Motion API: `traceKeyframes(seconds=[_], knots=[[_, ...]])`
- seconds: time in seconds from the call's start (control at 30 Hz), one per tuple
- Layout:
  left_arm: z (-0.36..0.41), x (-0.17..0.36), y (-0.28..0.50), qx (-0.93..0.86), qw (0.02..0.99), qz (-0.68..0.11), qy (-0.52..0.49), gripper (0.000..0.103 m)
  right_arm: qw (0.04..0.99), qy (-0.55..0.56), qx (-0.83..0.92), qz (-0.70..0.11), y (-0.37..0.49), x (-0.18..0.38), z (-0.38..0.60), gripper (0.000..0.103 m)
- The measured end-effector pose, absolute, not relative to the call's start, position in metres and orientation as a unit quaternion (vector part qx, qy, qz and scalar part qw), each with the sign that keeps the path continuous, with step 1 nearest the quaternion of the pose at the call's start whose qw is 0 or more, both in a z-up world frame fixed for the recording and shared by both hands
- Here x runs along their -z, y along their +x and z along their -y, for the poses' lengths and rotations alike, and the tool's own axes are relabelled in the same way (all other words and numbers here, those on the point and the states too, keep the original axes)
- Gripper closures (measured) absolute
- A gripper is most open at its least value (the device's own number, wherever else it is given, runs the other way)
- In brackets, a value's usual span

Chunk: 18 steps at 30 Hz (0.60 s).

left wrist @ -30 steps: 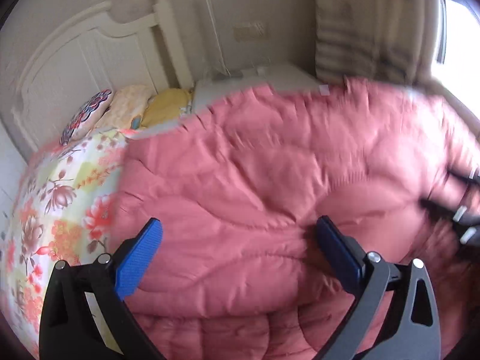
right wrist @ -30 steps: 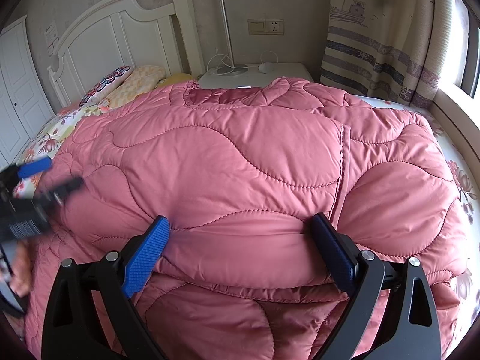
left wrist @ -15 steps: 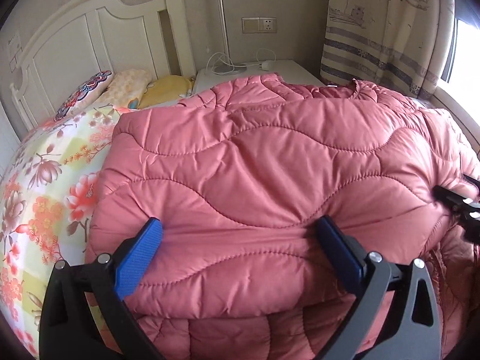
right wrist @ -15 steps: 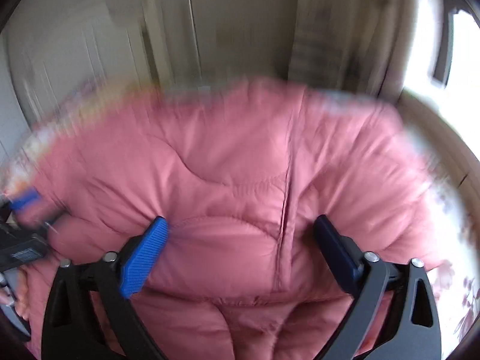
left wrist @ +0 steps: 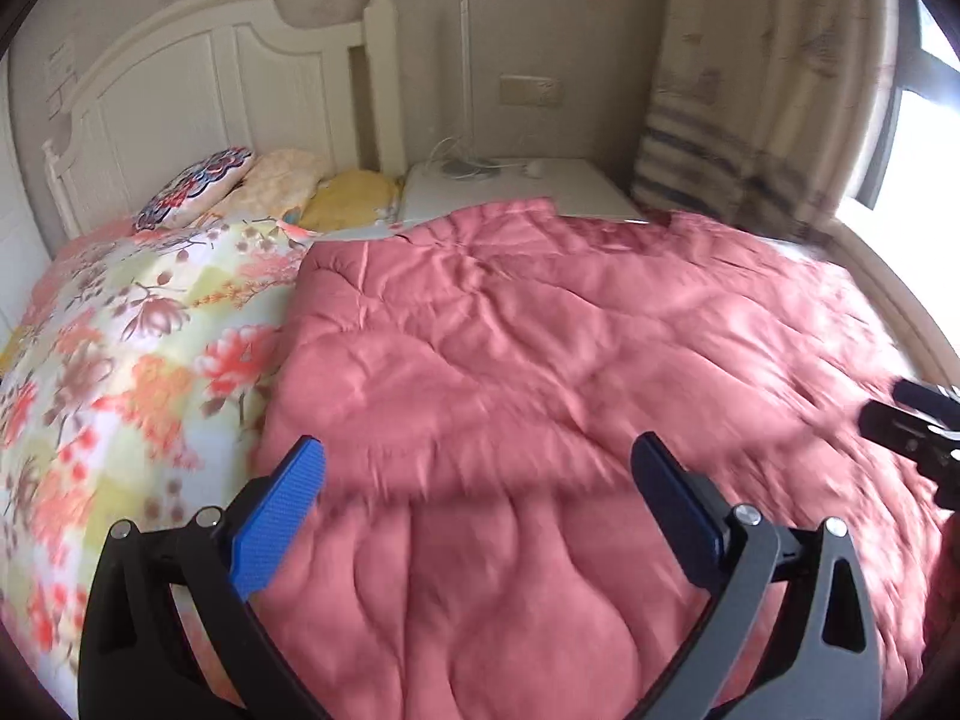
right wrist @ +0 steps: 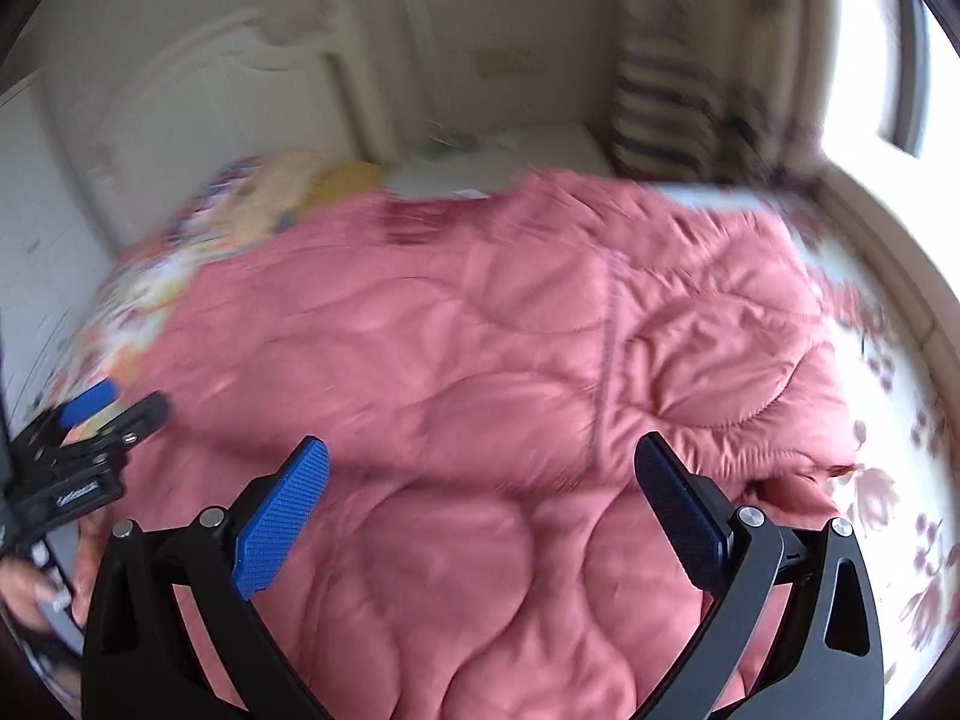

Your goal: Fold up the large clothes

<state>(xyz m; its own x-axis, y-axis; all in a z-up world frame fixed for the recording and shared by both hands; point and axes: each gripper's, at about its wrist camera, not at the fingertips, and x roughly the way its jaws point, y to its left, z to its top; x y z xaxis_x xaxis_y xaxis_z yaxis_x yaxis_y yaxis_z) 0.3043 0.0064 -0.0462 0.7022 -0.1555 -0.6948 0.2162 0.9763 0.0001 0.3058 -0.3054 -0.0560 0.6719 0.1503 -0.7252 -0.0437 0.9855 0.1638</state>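
Only right view shows hand (right wrist: pixel 42 594); both tongs wide over quilt (left wrist: pixel 540 360).

floral bedsheet (left wrist: pixel 120 360), pillows (left wrist: pixel 282 186), headboard (left wrist: pixel 198 90), nightstand (left wrist: pixel 540 186)

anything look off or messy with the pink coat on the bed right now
Nothing damaged or spilled. The pink quilted coat lies folded over itself on the floral bedspread, puffy and creased, its near fold edge uneven. Both grippers are open above it, holding nothing.
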Motion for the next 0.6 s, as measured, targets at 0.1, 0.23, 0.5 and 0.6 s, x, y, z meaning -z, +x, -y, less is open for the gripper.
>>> traceKeyframes(seconds=[0.1, 0.23, 0.5, 0.6], knots=[[0.004, 0.071, 0.284, 0.099, 0.902, -0.415, 0.067, 0.002, 0.897, 0.018, -0.079, -0.435, 0.288, 0.072, 0.284, 0.005], [0.017, 0.106, 0.282, 0.084, 0.886, -0.442, 0.115, 0.002, 0.859, -0.022, -0.065, -0.507, 0.292, 0.119, 0.268, 0.004], [-0.012, 0.086, 0.235, 0.065, 0.902, -0.415, 0.097, 0.002, 0.88, -0.003, -0.065, -0.47, 0.239, 0.091, 0.294, 0.005], [-0.018, 0.11, 0.226, 0.058, 0.889, -0.444, 0.099, 0.002, 0.868, -0.008, -0.059, -0.492, 0.226, 0.112, 0.302, 0.004]])
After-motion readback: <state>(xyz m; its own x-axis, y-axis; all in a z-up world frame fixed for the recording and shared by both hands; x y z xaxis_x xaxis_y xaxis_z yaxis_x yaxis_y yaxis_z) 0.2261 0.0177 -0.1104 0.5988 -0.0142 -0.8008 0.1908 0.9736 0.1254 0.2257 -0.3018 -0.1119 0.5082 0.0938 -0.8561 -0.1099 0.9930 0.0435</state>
